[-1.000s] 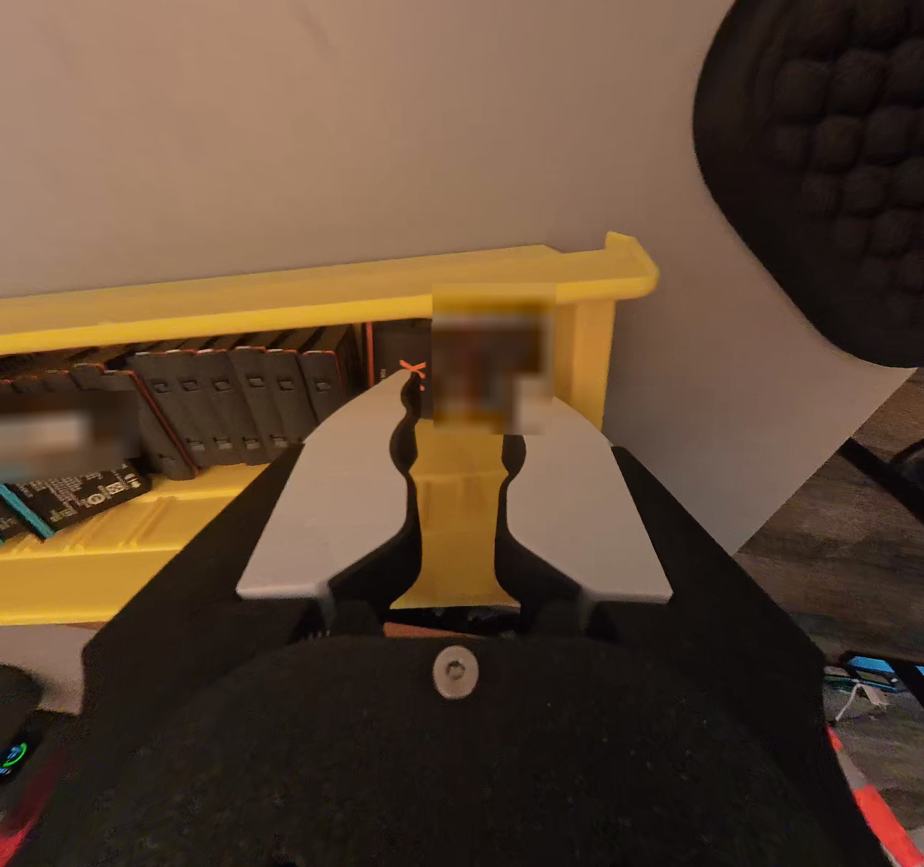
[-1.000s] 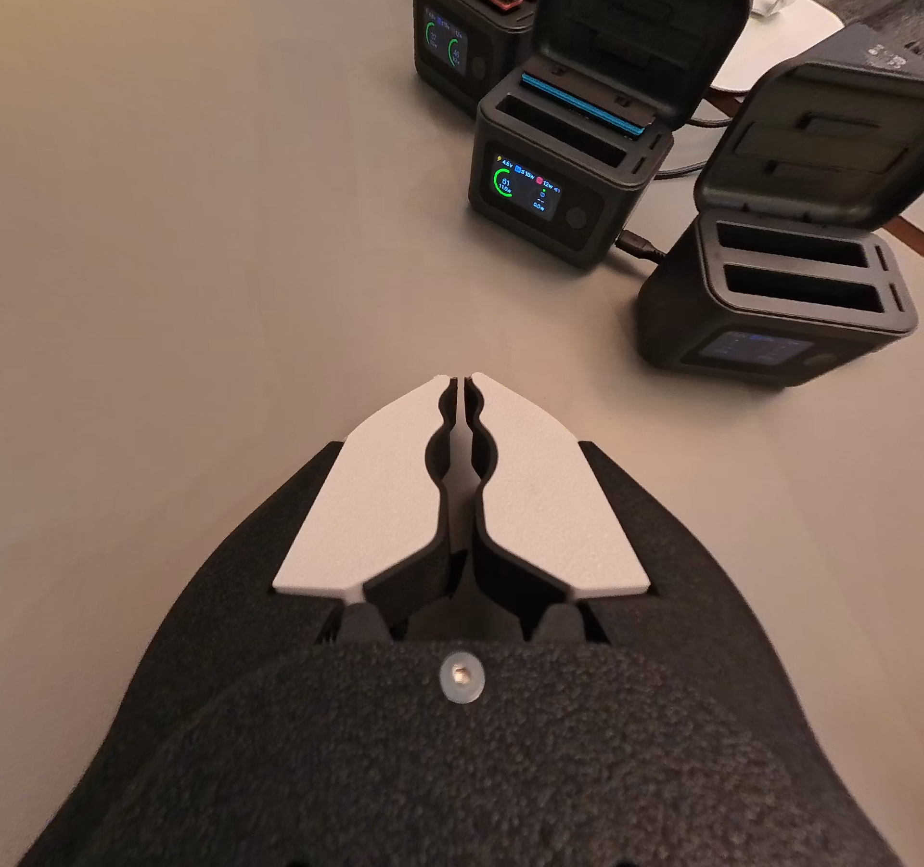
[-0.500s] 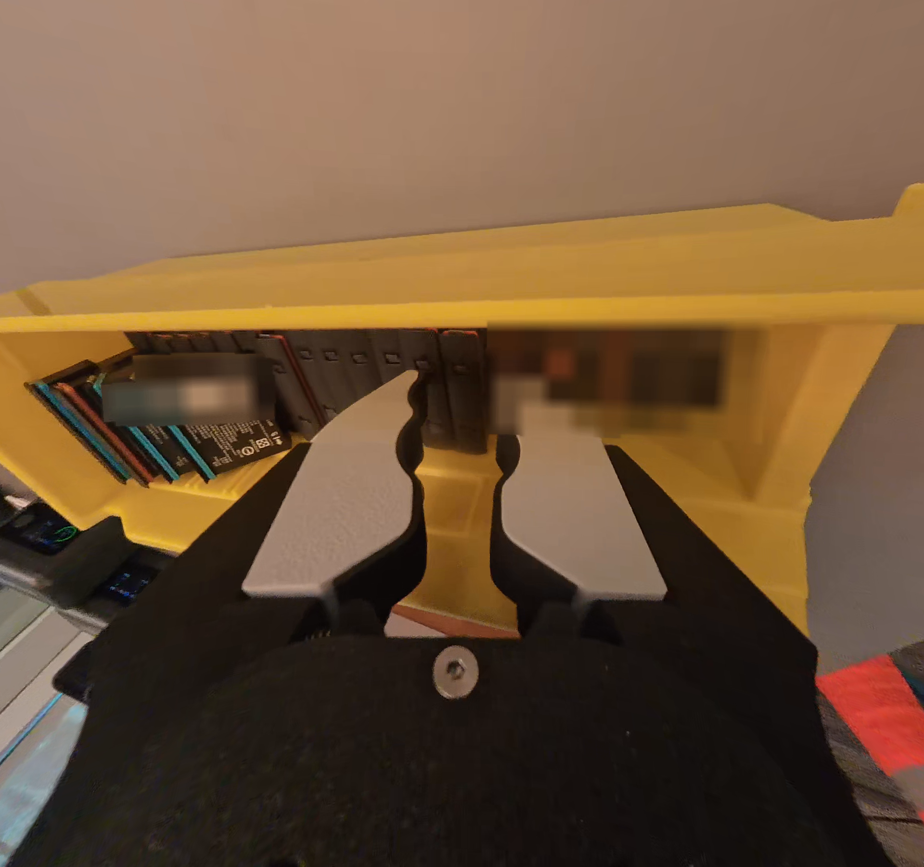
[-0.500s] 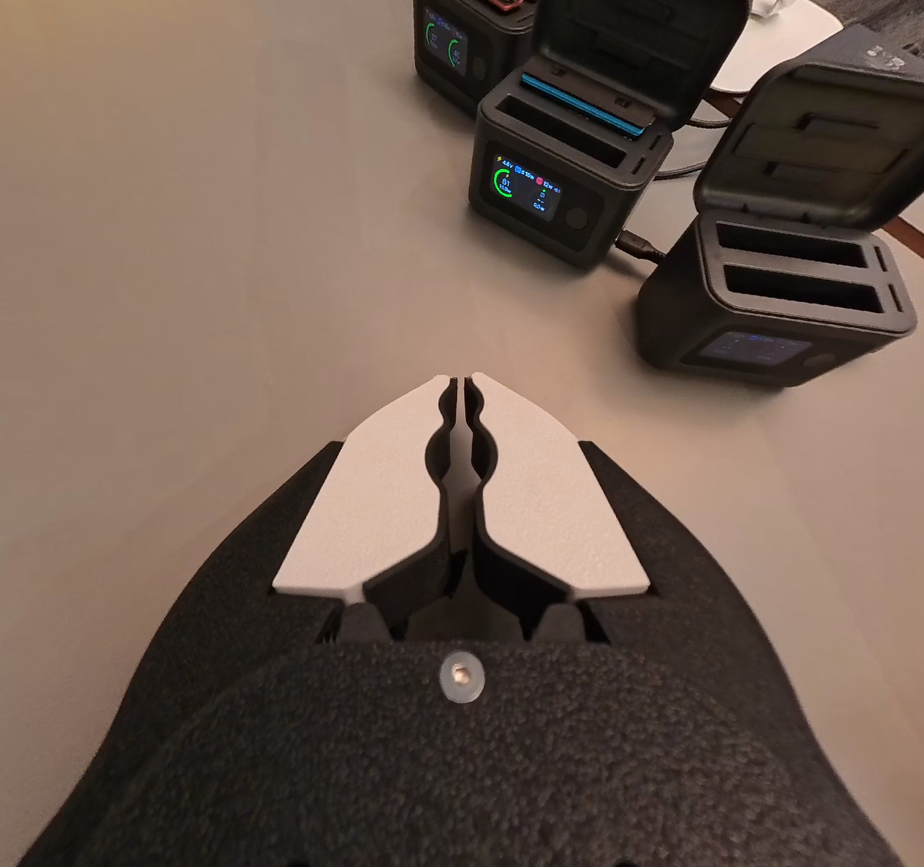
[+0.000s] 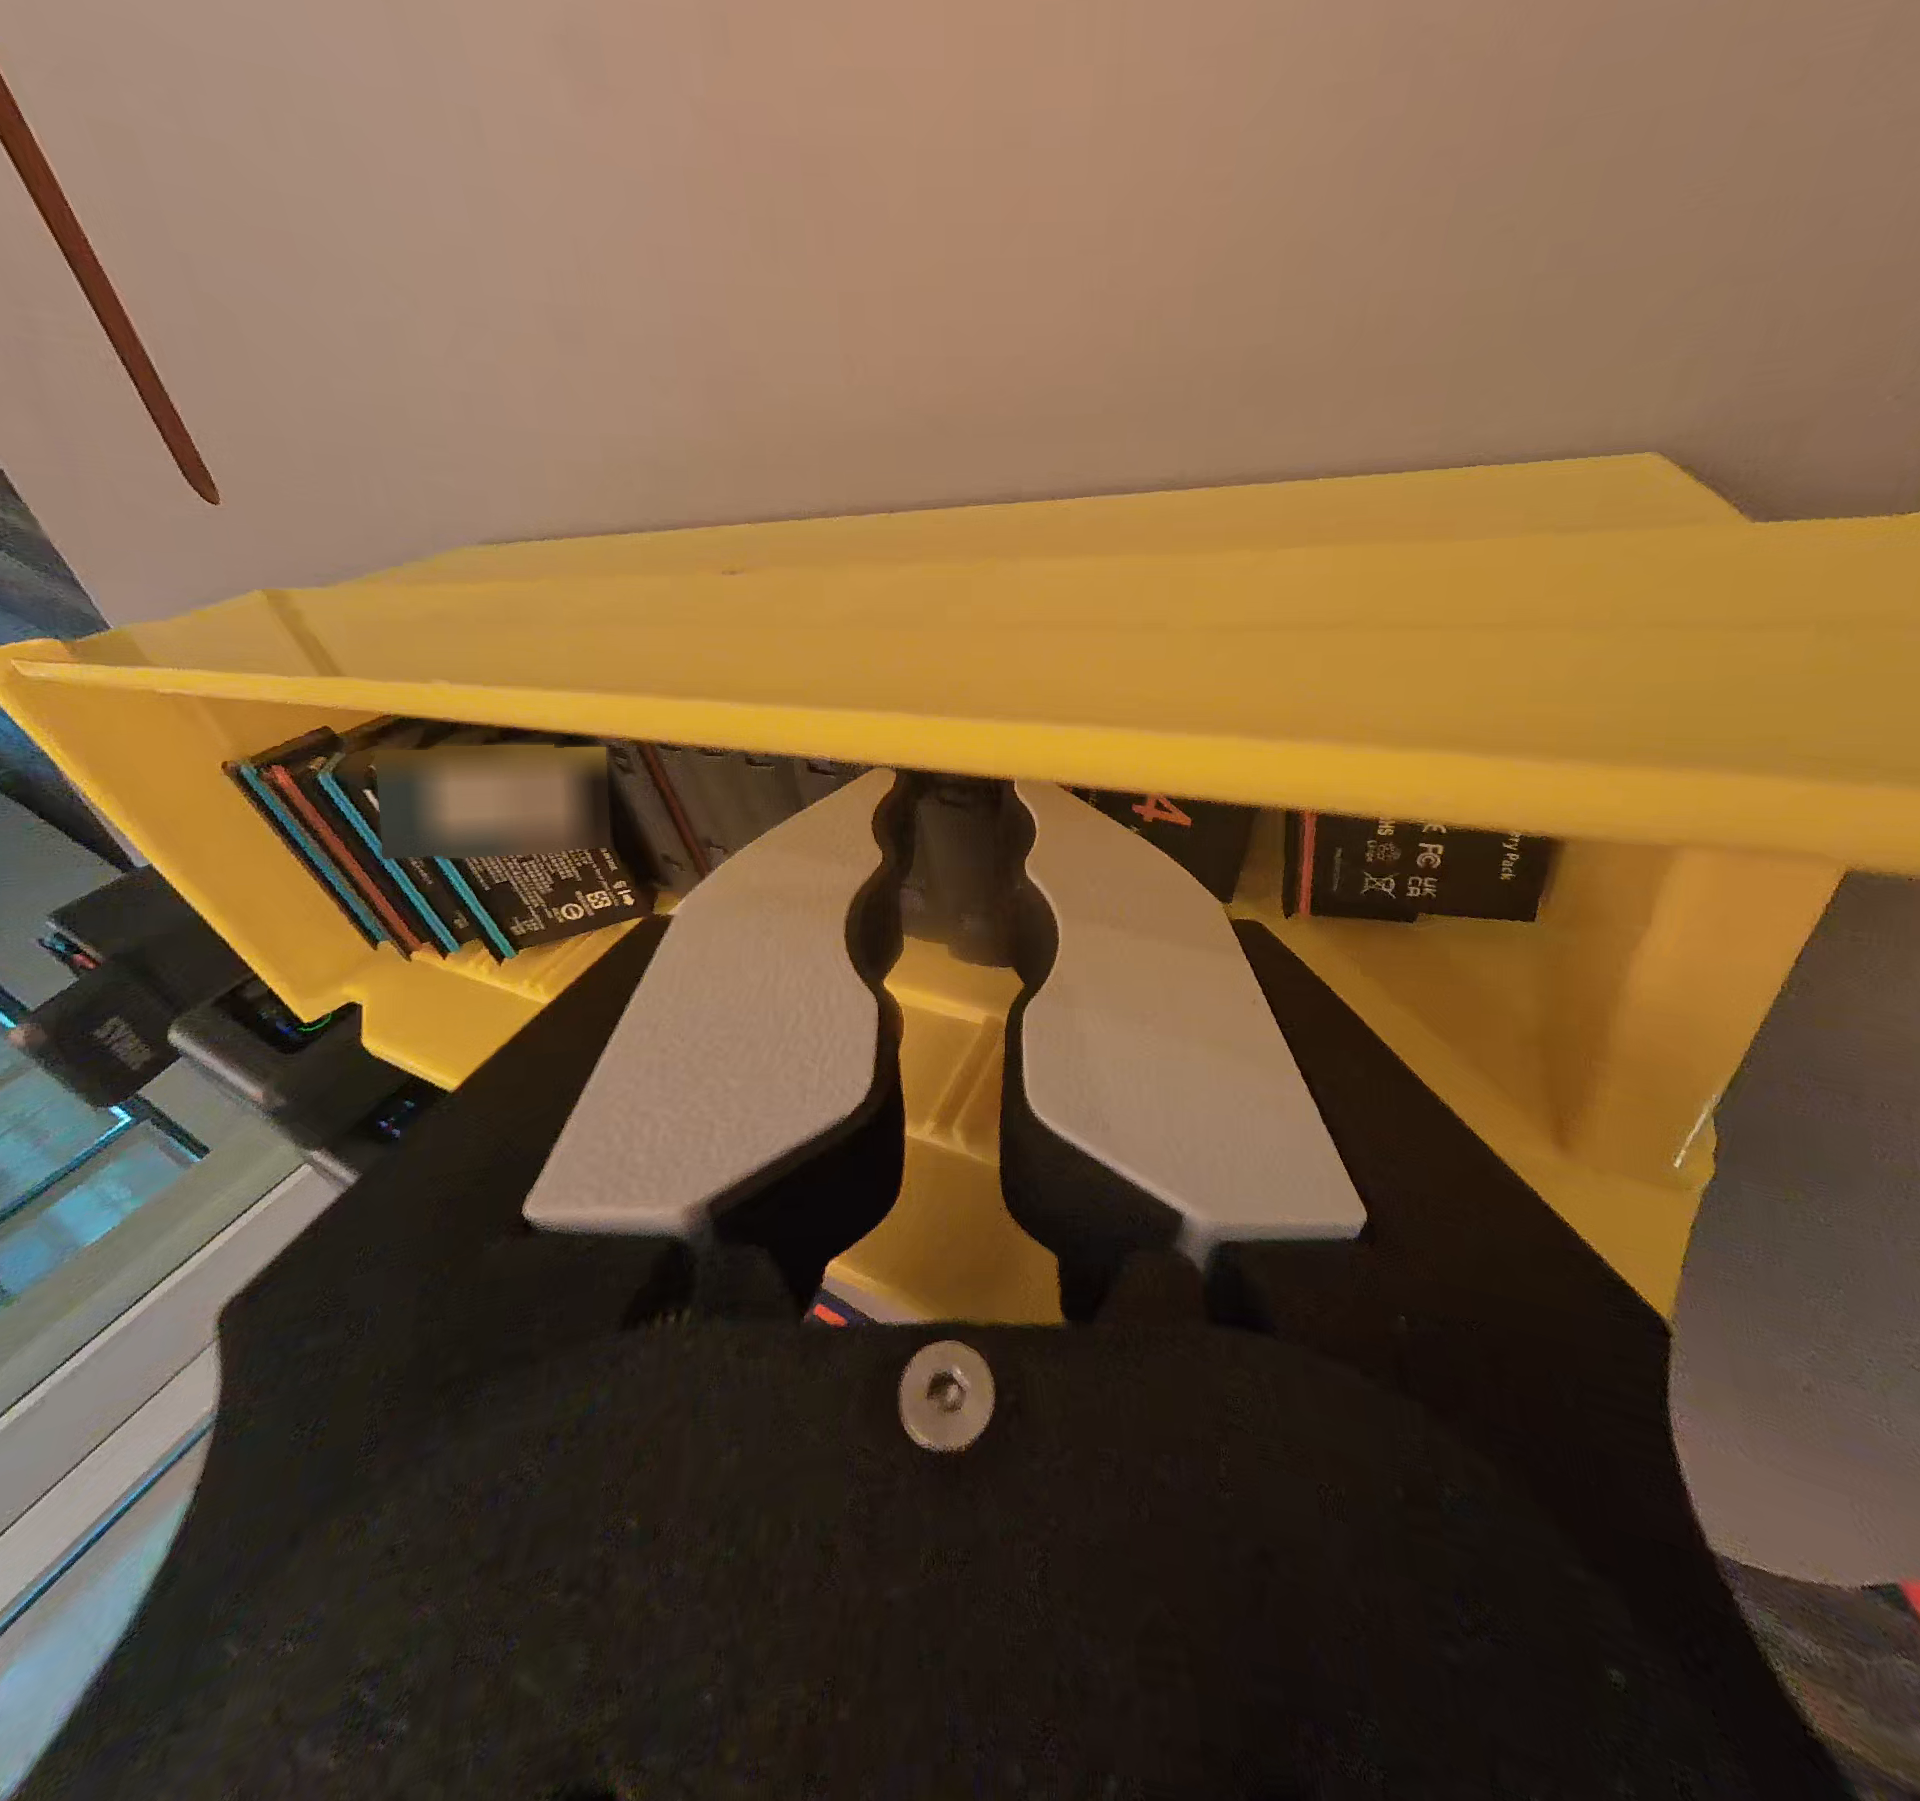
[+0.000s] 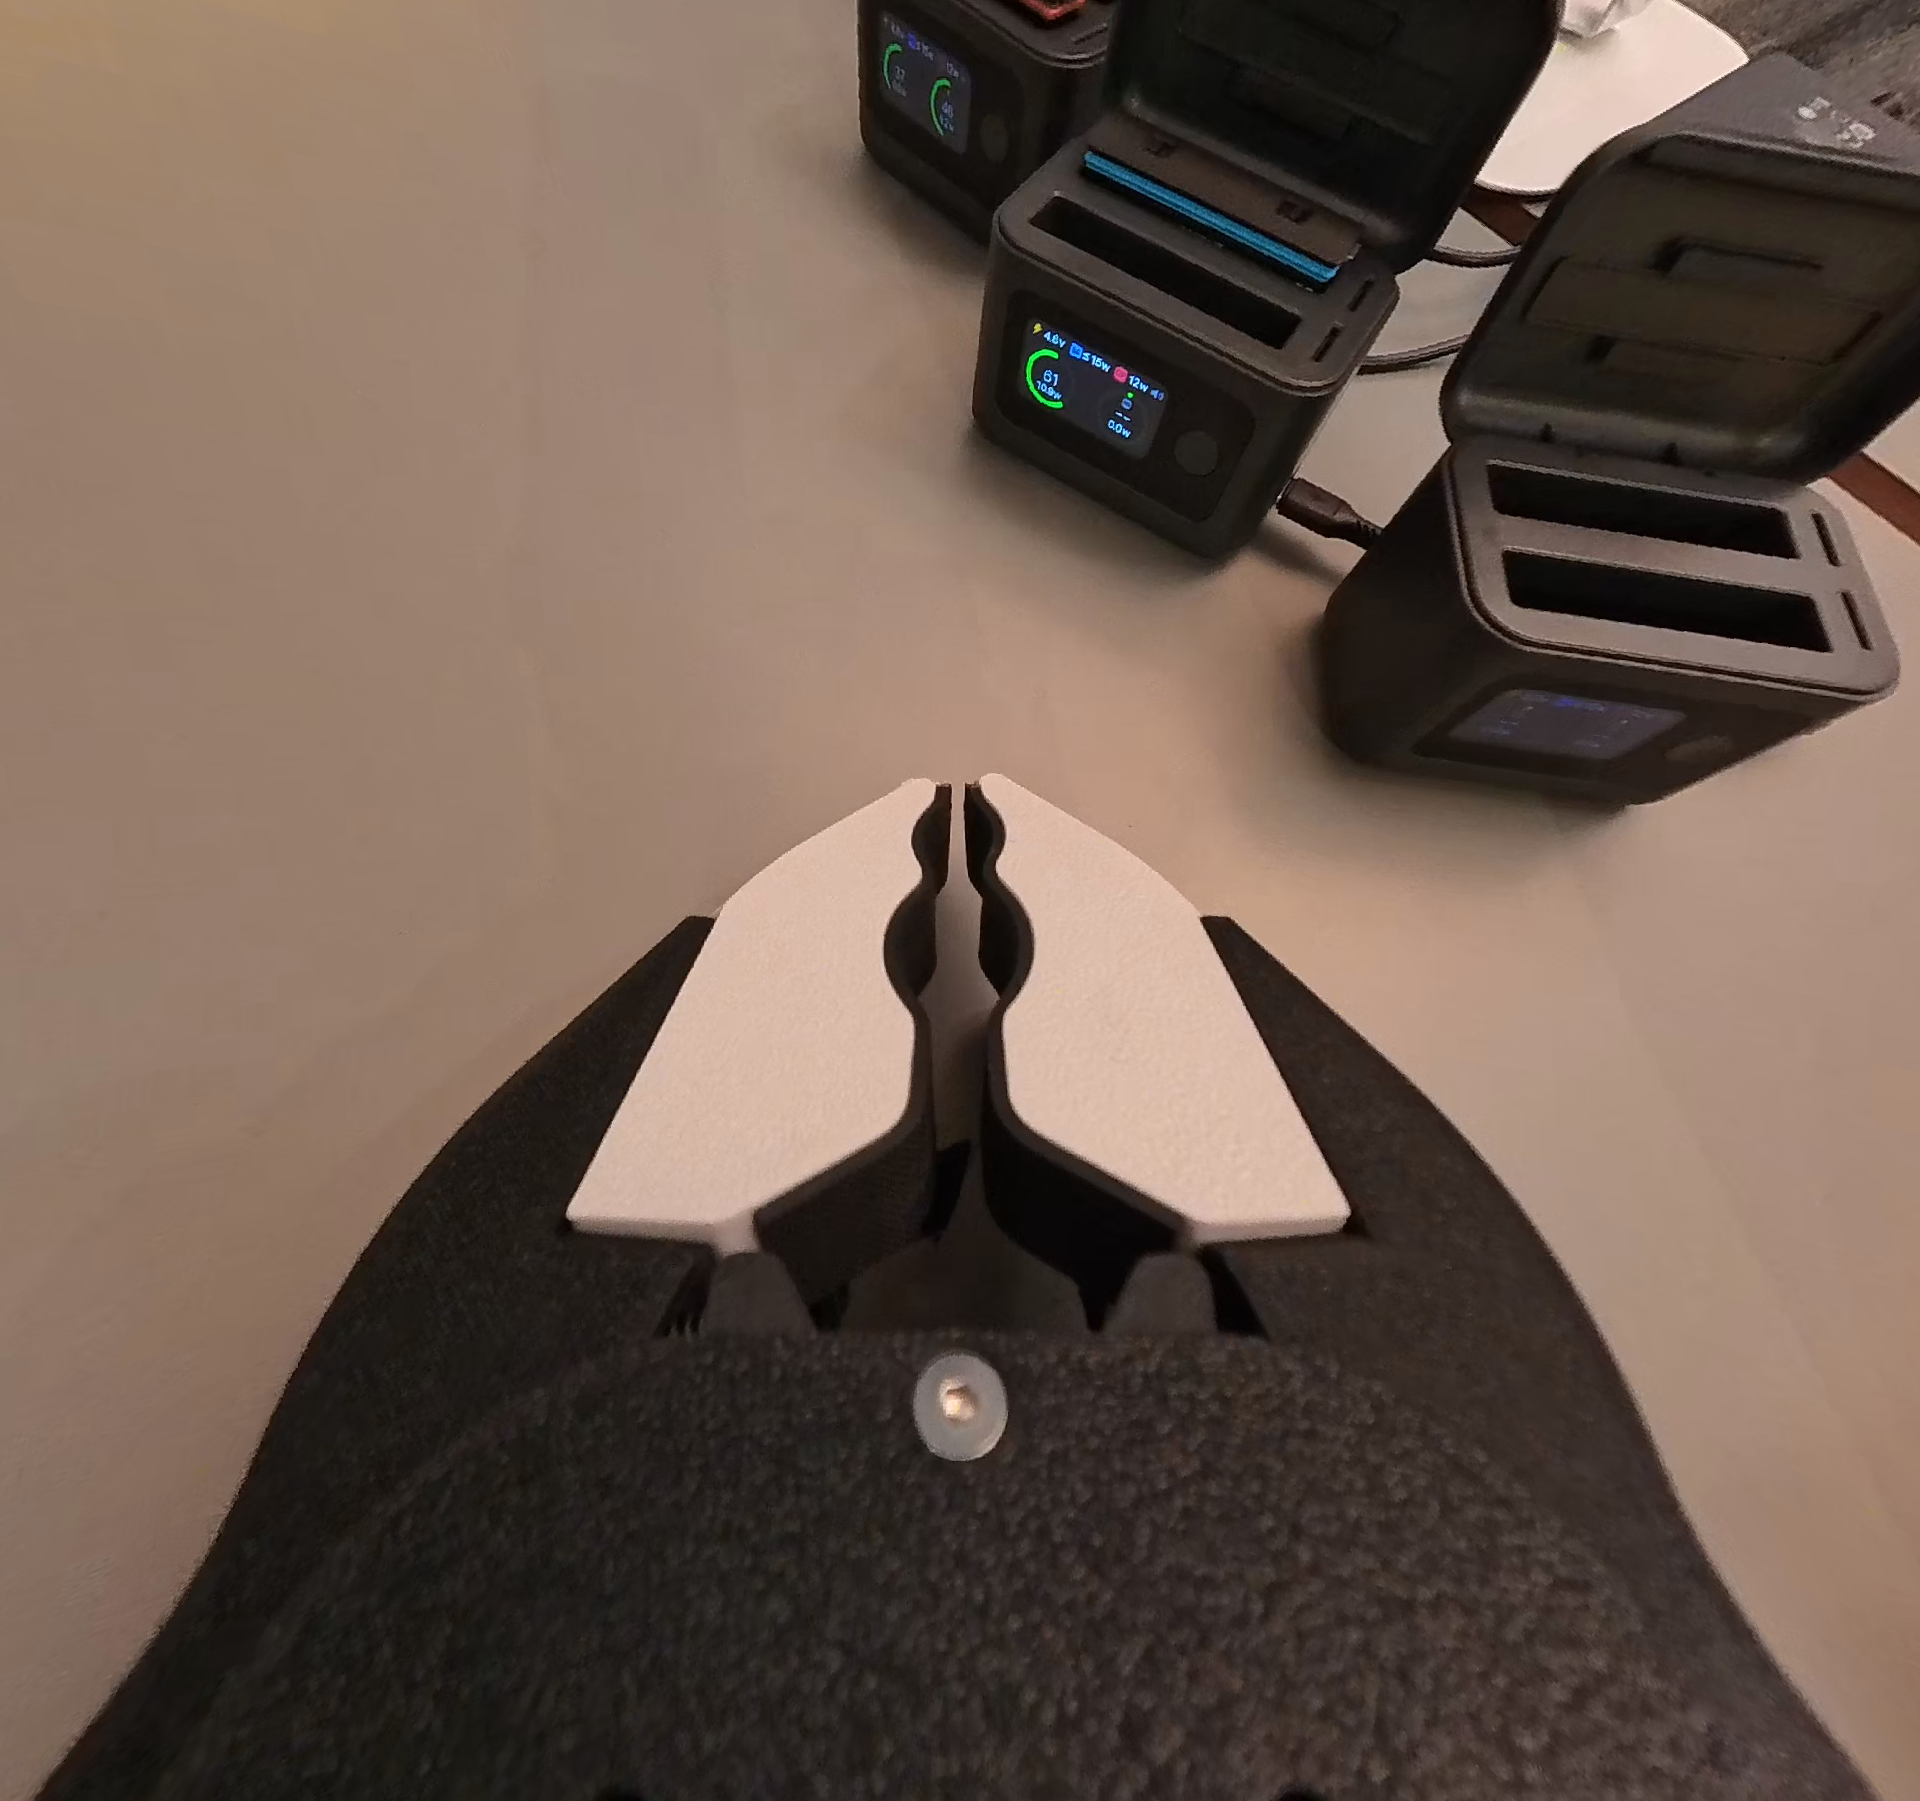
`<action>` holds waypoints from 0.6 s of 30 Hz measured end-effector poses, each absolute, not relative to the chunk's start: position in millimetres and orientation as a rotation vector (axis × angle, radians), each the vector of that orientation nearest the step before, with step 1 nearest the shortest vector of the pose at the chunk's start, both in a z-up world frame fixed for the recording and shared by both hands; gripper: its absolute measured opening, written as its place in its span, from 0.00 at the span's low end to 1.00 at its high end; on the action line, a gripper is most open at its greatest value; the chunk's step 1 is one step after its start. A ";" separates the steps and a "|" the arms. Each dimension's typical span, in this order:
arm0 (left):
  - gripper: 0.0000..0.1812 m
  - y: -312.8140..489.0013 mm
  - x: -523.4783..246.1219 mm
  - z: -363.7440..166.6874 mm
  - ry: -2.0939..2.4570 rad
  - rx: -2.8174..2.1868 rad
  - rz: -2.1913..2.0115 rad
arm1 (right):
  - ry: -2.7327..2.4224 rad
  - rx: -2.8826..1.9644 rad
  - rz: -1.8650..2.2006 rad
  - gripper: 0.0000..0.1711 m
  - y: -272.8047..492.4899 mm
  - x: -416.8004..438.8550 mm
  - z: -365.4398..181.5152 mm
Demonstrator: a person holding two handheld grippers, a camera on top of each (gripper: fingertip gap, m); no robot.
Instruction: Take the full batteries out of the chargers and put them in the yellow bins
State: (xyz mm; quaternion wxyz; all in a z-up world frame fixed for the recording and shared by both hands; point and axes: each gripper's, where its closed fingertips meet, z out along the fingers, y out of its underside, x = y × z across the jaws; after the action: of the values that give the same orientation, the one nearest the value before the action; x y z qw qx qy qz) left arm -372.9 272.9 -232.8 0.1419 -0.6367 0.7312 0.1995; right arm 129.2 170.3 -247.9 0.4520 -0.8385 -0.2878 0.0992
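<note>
Yellow plastic bin (image 5: pixel 1039 702): holds many black batteries (image 5: pixel 665 816). Left gripper (image 5: pixel 951 806): parted, empty, at bin mouth. Right gripper (image 6: pixel 957 790): closed, empty. Near charger (image 6: pixel 1621 629): slots vacant. Middle charger (image 6: pixel 1153 369): one blue-edged battery (image 6: pixel 1216 219) remains; far charger (image 6: pixel 956 37) still loaded.

The left tool (image 5: pixel 951 795) has 2 pale grey fingers (image 5: pixel 727 1045) with flat, lightly textured tops and wavy black inner edges. They emerge from a broad black body with a grainy, matte surface, which carries 1 round silver screw (image 5: pixel 945 1393) with a hex socket at its centre. The right tool (image 6: pixel 957 787) is built alike: 2 off-white fingers (image 6: pixel 790 1045), scalloped black inner edges, a coarse black housing and 1 pale screw (image 6: pixel 957 1421).
</note>
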 end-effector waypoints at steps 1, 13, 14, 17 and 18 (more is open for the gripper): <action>0.08 271.7 -373.1 -232.9 2.104 -1.863 0.557 | -0.712 -2.071 0.243 0.01 170.3 129.2 -248.0; 0.10 272.6 -375.0 -234.0 2.089 -1.904 0.641 | -0.723 -2.069 0.237 0.01 169.5 128.8 -248.4; 0.08 271.9 -375.0 -233.5 2.087 -1.897 0.645 | -0.724 -2.068 0.236 0.01 169.4 128.7 -248.4; 0.08 265.3 -375.6 -234.6 2.081 -1.908 0.626 | -0.730 -2.067 0.228 0.01 169.2 128.6 -248.6; 0.08 264.8 -375.7 -235.0 2.080 -1.894 0.629 | -0.731 -2.067 0.226 0.01 169.2 128.5 -248.7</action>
State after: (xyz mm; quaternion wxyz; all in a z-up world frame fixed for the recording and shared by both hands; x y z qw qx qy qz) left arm -375.7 264.8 -235.0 0.1290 -0.6516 0.7155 0.2163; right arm 128.5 169.2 -248.7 0.4519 -0.8366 -0.2959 0.0914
